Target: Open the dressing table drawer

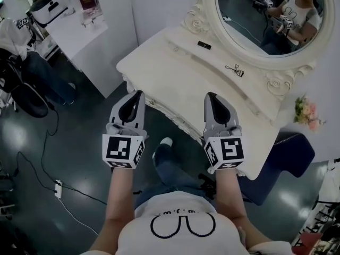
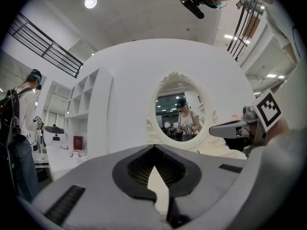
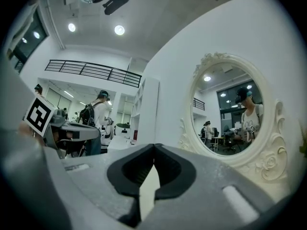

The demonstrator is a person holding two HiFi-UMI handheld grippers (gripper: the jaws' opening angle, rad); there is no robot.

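The cream dressing table (image 1: 175, 68) stands ahead with its oval mirror (image 1: 268, 17) at the back. Its carved front edge (image 1: 159, 106) runs diagonally below the top; the drawer front under it is mostly hidden from above. My left gripper (image 1: 139, 93) hovers level at that front edge, jaws shut and empty. My right gripper (image 1: 211, 94) is beside it over the tabletop's front part, also shut on nothing. In the left gripper view the closed tips (image 2: 154, 147) point at the mirror (image 2: 180, 111). The right gripper view shows its closed tips (image 3: 154, 146) below the mirror (image 3: 230, 114).
An eyelash curler (image 1: 234, 70) and a small black item (image 1: 204, 45) lie on the tabletop. Pink flowers (image 1: 305, 112) and a blue seat (image 1: 287, 155) are at the right. A white cabinet (image 1: 79, 28), a person (image 1: 32, 73) and floor cables (image 1: 57, 187) are at the left.
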